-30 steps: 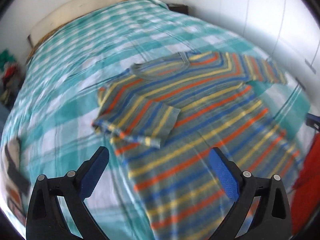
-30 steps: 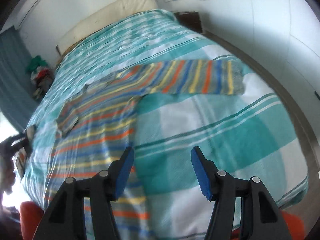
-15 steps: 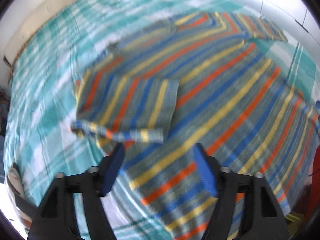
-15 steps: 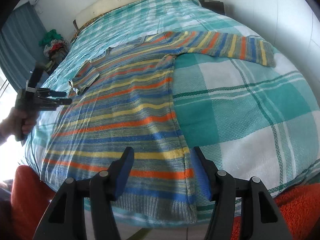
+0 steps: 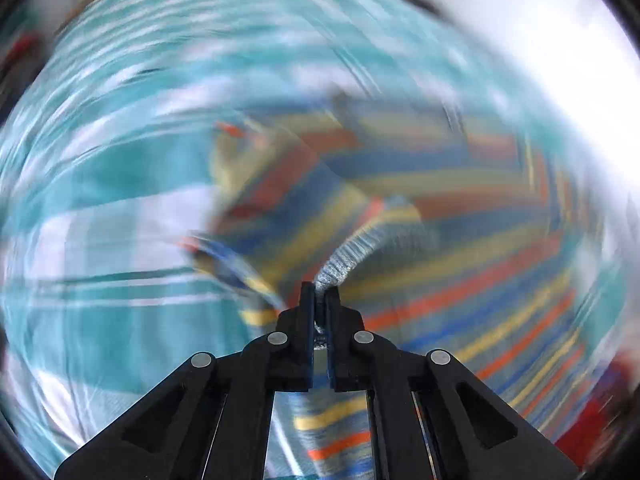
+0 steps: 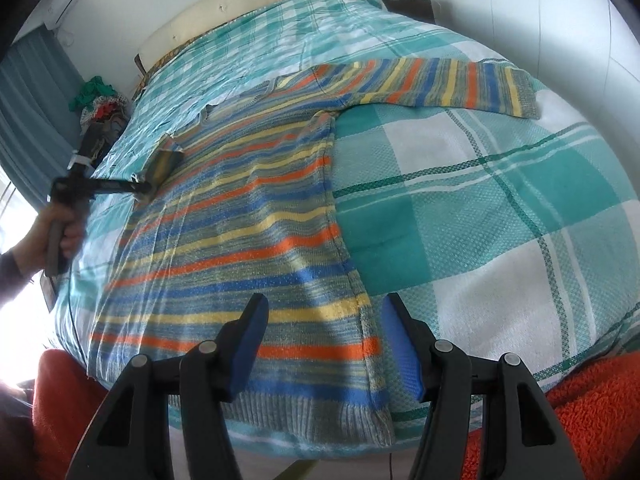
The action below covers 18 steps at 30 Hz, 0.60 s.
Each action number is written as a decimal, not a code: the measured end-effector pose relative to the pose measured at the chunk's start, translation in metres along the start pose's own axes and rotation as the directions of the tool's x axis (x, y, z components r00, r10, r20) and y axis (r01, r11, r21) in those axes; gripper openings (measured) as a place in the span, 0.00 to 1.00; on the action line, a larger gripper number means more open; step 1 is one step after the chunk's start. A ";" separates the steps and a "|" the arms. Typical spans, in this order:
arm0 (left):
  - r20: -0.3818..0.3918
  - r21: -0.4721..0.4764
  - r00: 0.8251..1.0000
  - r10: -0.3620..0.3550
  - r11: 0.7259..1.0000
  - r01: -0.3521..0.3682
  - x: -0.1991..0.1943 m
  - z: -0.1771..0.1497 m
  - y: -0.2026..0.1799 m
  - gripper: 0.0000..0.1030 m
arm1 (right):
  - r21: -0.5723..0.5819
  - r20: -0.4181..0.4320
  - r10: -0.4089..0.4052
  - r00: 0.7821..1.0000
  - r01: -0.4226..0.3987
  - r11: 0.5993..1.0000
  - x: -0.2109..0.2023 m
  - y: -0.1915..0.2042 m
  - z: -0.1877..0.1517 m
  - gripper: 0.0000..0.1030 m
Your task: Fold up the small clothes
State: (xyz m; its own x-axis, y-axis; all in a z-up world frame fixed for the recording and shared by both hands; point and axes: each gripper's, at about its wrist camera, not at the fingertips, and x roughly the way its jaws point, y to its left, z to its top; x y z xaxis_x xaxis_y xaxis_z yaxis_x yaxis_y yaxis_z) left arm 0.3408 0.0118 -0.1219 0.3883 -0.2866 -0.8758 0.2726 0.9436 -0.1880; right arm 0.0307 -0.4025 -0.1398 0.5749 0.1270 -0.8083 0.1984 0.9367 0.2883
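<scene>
Sweater: the striped sweater lay flat, front up, across the teal checked bedspread, hem at the near edge, one sleeve stretched out to the far right.
Folded sleeve: its ribbed cuff stood lifted off the sweater's body.
Left gripper: my left gripper had just been closing, and its jaws pinched that cuff; the view was badly blurred.
Right gripper: my right gripper hung over the hem corner, jaws roughly half open, holding nothing I could see.
Hand: a hand gripped the left tool's handle.
Surroundings: an orange fleece lay nearest me, a cream headboard beyond.
</scene>
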 end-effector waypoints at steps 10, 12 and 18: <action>-0.044 -0.686 0.977 0.209 0.704 -0.182 -0.039 -0.053 0.200 0.02 | -0.048 -0.008 0.010 1.000 -0.010 0.999 0.008 0.012 -0.002 0.57; -0.062 -0.684 0.975 0.212 0.702 -0.197 -0.037 -0.068 0.203 0.01 | -0.057 -0.011 0.009 1.000 -0.009 0.998 0.010 0.014 -0.002 0.57; -0.038 -0.697 0.968 0.248 0.687 -0.203 -0.051 -0.087 0.217 0.01 | -0.061 -0.019 -0.001 1.000 0.000 0.998 0.015 0.015 -0.001 0.57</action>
State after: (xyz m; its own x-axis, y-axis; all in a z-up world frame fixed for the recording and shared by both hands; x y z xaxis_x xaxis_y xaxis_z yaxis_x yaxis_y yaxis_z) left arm 0.3038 0.2457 -0.1567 0.4101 -0.0375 -0.9112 -0.5054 0.8224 -0.2613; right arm 0.0415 -0.3861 -0.1480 0.5599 0.1322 -0.8179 0.1496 0.9548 0.2568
